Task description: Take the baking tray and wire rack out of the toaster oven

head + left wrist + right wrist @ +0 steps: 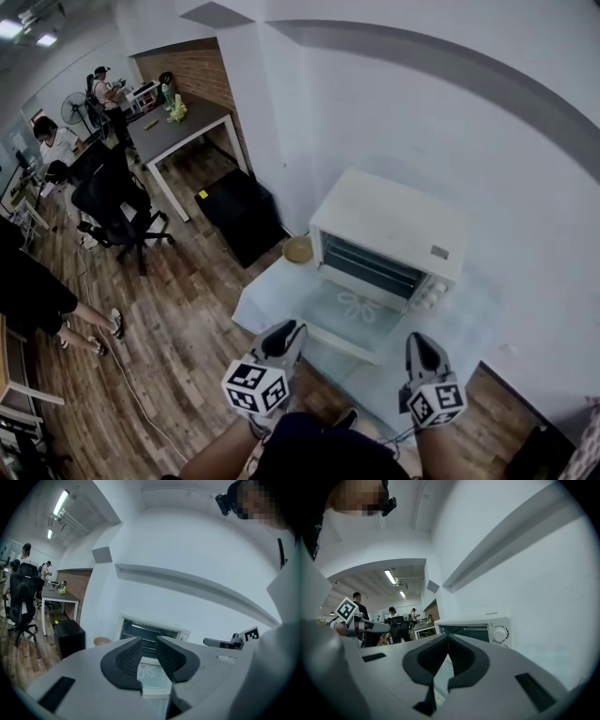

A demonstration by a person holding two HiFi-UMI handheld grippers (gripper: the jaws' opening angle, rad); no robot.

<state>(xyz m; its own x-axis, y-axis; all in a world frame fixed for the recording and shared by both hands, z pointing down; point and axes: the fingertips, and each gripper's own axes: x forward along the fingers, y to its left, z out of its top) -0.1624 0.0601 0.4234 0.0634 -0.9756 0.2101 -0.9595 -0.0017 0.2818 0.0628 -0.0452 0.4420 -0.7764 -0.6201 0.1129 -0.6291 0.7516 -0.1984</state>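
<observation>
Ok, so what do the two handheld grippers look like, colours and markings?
They match. The left gripper and the right gripper each have a light grey plastic body that ends in two curved black jaw pads with a fine gridded texture. Each carries a white cube printed with black square markers. No sleeve shows on the left forearm.

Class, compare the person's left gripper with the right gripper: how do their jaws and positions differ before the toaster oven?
The left gripper has its jaws slightly apart; the right gripper has them shut tip to tip. The left gripper faces the lowered door; the right gripper sits past its right corner. Both are empty and point toward the toaster oven.
</observation>
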